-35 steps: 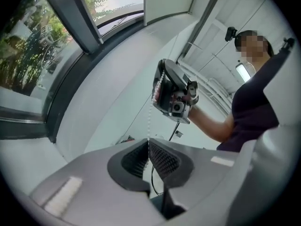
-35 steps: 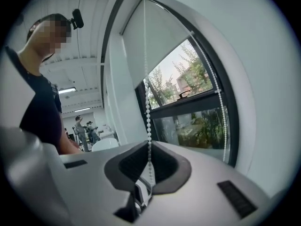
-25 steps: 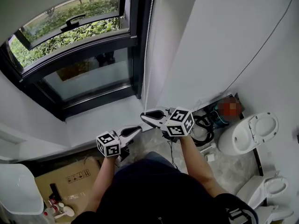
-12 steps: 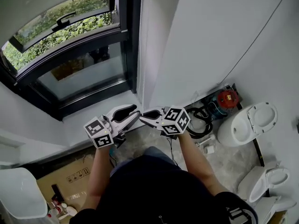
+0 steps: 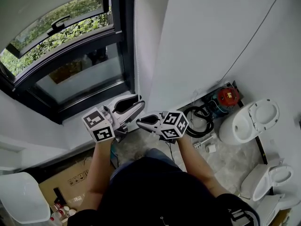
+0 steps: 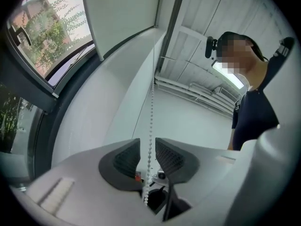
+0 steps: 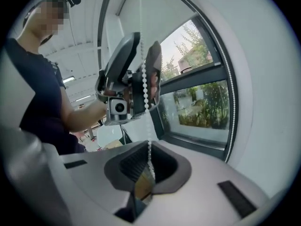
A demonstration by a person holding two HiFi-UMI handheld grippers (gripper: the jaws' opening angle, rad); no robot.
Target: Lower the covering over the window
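Note:
A white bead chain (image 5: 135,55) hangs down the right edge of the dark-framed window (image 5: 70,55). My right gripper (image 5: 139,122) is shut on the chain, which in the right gripper view drops straight into the closed pads (image 7: 149,161). My left gripper (image 5: 138,102) sits just above it, and its jaws have just been opening. In the left gripper view the chain (image 6: 151,121) runs between the parted pads of that gripper (image 6: 147,152) with a gap on both sides. The right gripper view shows the left gripper (image 7: 143,55) higher up around the chain (image 7: 143,69).
A white sill (image 5: 89,121) lies under the window. On the floor to the right are a coiled black hose (image 5: 197,119), a red-topped machine (image 5: 227,96) and a toilet (image 5: 247,121). A cardboard box (image 5: 70,180) and a white bin (image 5: 19,197) stand at lower left.
My left gripper has risen from below the right gripper to above it and its jaws have parted. The right gripper has sunk a little, still clamped on the chain.

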